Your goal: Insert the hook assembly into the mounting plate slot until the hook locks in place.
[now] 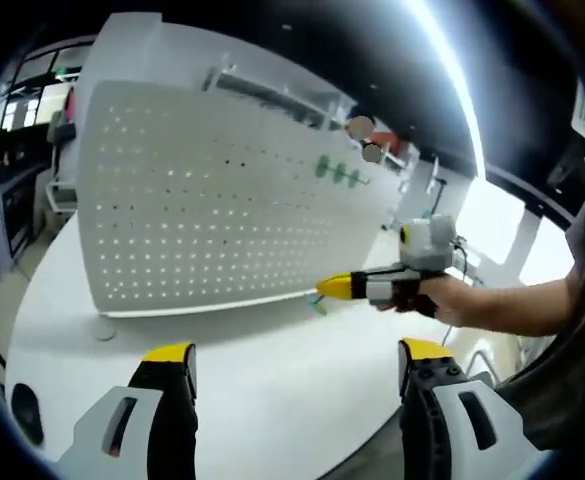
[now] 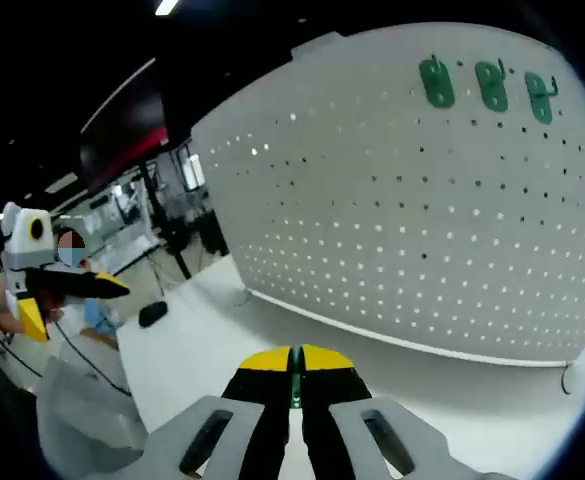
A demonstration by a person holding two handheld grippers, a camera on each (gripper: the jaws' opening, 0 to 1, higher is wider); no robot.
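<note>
The right gripper (image 2: 294, 362), jaws closed on a green hook (image 2: 295, 385), faces the white pegboard (image 2: 422, 230) standing on the worktop (image 1: 272, 390), while the left gripper (image 1: 297, 365) hangs open farther back.

My left gripper (image 1: 297, 365) jaws wide apart, my right gripper (image 2: 294, 362) jaws pinched together on a thin green piece, my hand (image 1: 450, 298) holding it out

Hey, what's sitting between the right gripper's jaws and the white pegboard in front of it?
Nothing but bare white table. In the right gripper view, the right gripper, shut on a thin green hook, faces the pegboard across an open tabletop.
</note>
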